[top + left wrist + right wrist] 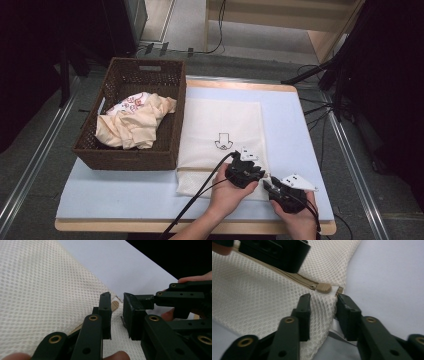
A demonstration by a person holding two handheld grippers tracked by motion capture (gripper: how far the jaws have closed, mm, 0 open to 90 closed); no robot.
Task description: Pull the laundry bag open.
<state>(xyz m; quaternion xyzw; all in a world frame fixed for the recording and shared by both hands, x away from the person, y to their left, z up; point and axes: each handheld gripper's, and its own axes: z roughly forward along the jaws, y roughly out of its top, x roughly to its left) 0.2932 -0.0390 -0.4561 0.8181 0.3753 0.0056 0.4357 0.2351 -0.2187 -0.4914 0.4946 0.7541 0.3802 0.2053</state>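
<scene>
Mesh bag (pixel 274 297) zipper pull (pixel 324 287) just beyond right gripper (pixel 323 312), jaws parted astride bag corner; left gripper (pixel 117 312) likewise parted

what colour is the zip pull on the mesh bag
Tan, matching the zip tape. The zip pull on the cream mesh bag shows best in the right gripper view.

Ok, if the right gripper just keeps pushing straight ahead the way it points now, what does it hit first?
Most likely the mesh bag's corner: the right gripper's open jaws already straddle that fabric, and the tan zipper pull lies just beyond. The left gripper sits farther along that line, though depth is hard to judge.
</scene>
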